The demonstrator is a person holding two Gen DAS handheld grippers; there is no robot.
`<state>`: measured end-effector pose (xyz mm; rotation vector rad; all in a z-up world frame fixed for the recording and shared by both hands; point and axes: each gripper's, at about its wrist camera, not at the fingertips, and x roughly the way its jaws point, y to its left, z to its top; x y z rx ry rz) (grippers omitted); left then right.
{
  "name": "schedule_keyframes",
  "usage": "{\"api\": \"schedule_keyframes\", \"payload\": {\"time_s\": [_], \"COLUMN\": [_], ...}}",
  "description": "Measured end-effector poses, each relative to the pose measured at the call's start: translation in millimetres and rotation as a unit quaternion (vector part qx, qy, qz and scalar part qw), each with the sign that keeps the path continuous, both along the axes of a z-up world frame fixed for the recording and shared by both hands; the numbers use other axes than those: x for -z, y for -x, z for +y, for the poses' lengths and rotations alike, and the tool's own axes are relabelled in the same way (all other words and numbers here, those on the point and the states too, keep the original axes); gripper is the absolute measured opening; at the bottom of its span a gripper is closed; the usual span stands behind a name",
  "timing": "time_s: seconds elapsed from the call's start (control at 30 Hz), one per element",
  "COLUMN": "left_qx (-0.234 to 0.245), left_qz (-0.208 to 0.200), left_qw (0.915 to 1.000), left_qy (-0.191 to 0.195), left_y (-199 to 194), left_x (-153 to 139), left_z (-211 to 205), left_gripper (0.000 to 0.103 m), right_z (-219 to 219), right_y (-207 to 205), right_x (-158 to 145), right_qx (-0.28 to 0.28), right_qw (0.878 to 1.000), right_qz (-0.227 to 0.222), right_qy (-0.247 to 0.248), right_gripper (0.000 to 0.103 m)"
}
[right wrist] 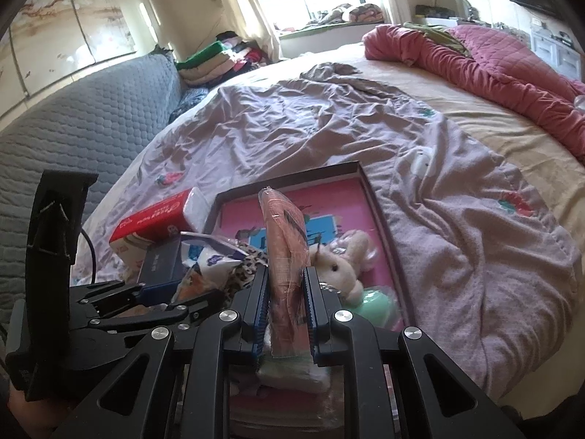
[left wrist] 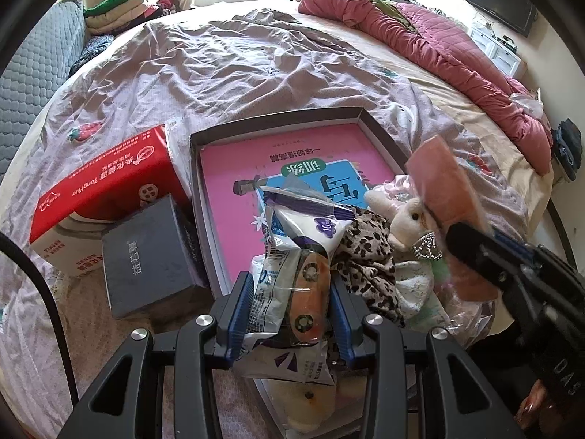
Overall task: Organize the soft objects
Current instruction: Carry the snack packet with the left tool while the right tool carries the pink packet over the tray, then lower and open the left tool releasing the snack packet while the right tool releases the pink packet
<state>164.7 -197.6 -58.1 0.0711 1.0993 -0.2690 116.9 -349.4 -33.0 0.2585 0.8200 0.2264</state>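
Observation:
My left gripper (left wrist: 292,289) is shut on a white and purple plastic packet (left wrist: 292,256) with an orange patch, held over the near end of a shallow dark box (left wrist: 380,128) that has a pink book (left wrist: 234,190) inside. My right gripper (right wrist: 287,285) is shut on a flat pink item in clear wrap (right wrist: 283,248), standing upright; in the left wrist view that pink item (left wrist: 442,190) is at the right. A white plush rabbit (right wrist: 340,259) and a leopard-print cloth (left wrist: 365,256) lie in the box's near part. The left gripper (right wrist: 172,294) shows at the lower left of the right wrist view.
The box lies on a bed under a wrinkled lilac sheet (left wrist: 219,66). A red and white tissue pack (left wrist: 106,183) and a dark grey box (left wrist: 153,252) lie left of it. A rose quilt (left wrist: 438,44) is bunched at the far right, a grey padded headboard (right wrist: 73,117) at left.

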Motion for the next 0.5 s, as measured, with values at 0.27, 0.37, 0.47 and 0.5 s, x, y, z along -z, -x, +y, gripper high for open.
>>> {"api": "schedule_keyframes", "payload": {"time_s": [0.27, 0.37, 0.47, 0.5], "left_qx": [-0.004, -0.008, -0.008, -0.009], "left_qz": [0.001, 0.002, 0.003, 0.003], "left_qw": [1.0, 1.0, 0.9999, 0.9999], "left_qy": [0.004, 0.006, 0.006, 0.006], "left_y": [-3, -5, -7, -7], "left_x": [4, 5, 7, 7], "left_z": [3, 5, 6, 7], "left_gripper": [0.041, 0.041, 0.041, 0.041], "right_z": [16, 17, 17, 17], "right_y": [-13, -16, -18, -18], "right_x": [17, 22, 25, 25], "right_qx": [-0.016, -0.018, -0.019, -0.02], "right_qw": [1.0, 0.999, 0.999, 0.999], "right_qz": [0.017, 0.018, 0.018, 0.016], "right_qy": [0.015, 0.021, 0.02, 0.02], "right_gripper": [0.019, 0.02, 0.021, 0.021]}}
